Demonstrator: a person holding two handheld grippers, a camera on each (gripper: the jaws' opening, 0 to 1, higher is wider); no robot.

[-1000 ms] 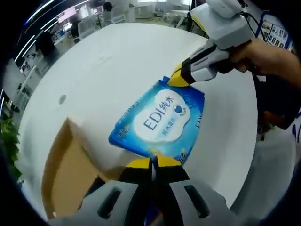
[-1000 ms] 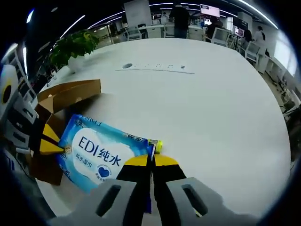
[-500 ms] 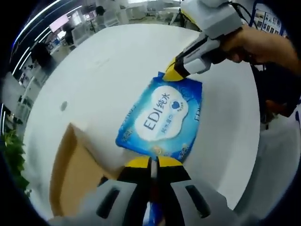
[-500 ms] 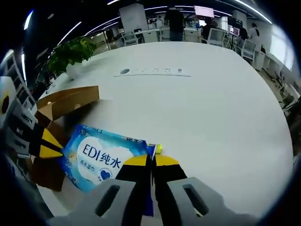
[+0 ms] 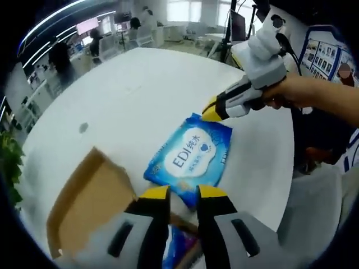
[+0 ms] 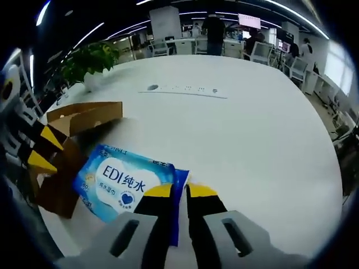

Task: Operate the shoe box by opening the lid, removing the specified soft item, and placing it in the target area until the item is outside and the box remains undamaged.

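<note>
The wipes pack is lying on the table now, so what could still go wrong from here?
The wipes pack lies right beside the open shoe box, so it may not count as clear of it. The right gripper, jaws apart, has the pack's edge between them; pulling back could drag it. The left gripper hangs over the box and could knock its flap.

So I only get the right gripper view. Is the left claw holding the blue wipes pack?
Observer: No. The left claw is open, and the wipes pack lies on the table just beyond its tips.
Operator: Is there more stuff in the box?
Observer: Something blue shows under the left claw, seemingly inside the cardboard box; I cannot tell what.
Operator: Where's my right claw from over there?
Observer: The right claw sits at the pack's far corner.
</note>
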